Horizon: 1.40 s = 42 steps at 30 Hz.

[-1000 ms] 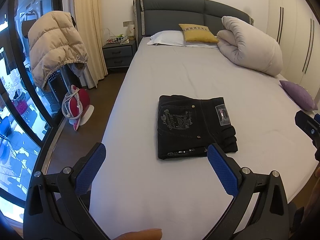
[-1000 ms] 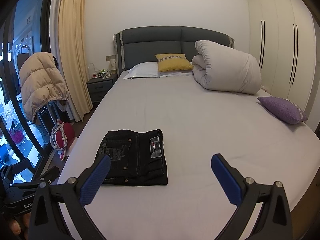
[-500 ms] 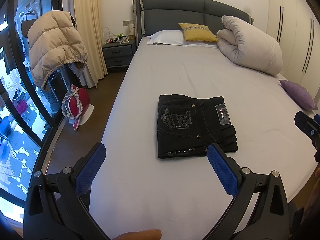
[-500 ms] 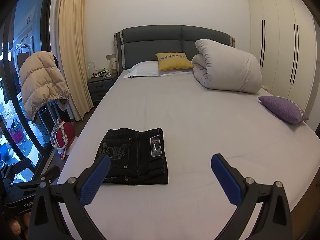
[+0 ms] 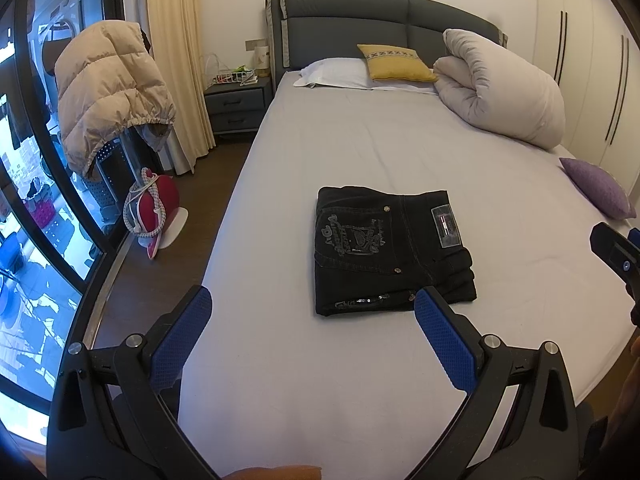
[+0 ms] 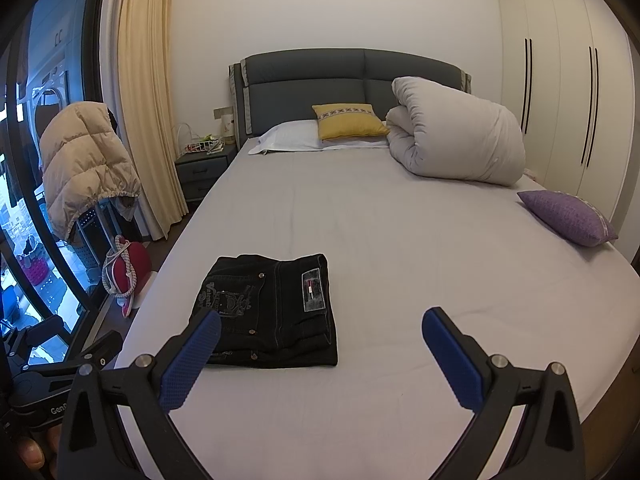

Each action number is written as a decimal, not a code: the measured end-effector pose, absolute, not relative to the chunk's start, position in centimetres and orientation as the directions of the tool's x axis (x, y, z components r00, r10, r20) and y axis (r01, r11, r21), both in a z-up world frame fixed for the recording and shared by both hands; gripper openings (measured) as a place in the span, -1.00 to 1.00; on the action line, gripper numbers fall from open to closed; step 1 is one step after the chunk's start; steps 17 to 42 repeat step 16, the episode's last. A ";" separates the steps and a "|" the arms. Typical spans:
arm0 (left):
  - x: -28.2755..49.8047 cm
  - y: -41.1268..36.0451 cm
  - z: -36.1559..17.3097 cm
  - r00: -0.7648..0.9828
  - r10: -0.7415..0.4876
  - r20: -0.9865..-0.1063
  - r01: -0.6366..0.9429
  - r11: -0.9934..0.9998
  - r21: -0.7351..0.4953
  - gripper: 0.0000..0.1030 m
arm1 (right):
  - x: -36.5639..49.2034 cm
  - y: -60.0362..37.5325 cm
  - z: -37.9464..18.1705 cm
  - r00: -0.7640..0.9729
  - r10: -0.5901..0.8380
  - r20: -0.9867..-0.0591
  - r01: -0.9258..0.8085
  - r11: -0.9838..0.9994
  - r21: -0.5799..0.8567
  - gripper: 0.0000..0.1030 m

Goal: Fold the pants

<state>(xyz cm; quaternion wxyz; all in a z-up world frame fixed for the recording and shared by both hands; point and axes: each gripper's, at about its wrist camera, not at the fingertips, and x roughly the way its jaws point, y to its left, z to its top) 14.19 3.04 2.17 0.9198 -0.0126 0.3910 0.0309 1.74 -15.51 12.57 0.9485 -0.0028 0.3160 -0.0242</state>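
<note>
Starting at the far left, there's a big window with a beige puffer jacket [image 5: 108, 92] draped over something beside it, and a red bag [image 5: 154, 208] with a rope handle on the dark floor below. Next to the cream curtain sits a grey nightstand [image 5: 236, 106].

The left gripper [image 5: 310, 334] hangs over the near edge of the bed [image 5: 360, 152], blue pads spread wide, nothing between them. Just past its right pad lie the black pants [image 5: 386, 248], folded into a tidy rectangle on the grey sheet, toward the bed's left side, back pocket embroidery and waistband patch facing up. Neither gripper touches them.

In the right wrist view the right gripper [image 6: 320, 346] is also splayed wide and empty, the pants [image 6: 272, 312] sitting just beyond its left pad.

Further back: white pillow [image 6: 292, 136], yellow cushion [image 6: 348, 120], then a rolled-up white duvet [image 6: 456, 140]. A purple cushion [image 6: 568, 216] rests by the right edge, with white wardrobe doors [image 6: 568, 100] behind.
</note>
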 end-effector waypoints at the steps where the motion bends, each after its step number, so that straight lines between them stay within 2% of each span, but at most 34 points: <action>1: 14.2 3.1 2.2 0.692 0.043 -0.721 -0.064 0.998 -0.003 1.00 | 1.7 -15.5 12.6 0.799 -0.048 -0.599 0.044 0.999 -0.021 1.00; 42: 14.3 3.1 2.1 0.709 0.031 -0.705 -0.041 0.999 0.003 1.00 | 0.9 -15.6 12.1 0.792 -0.041 -0.609 0.037 0.999 -0.018 1.00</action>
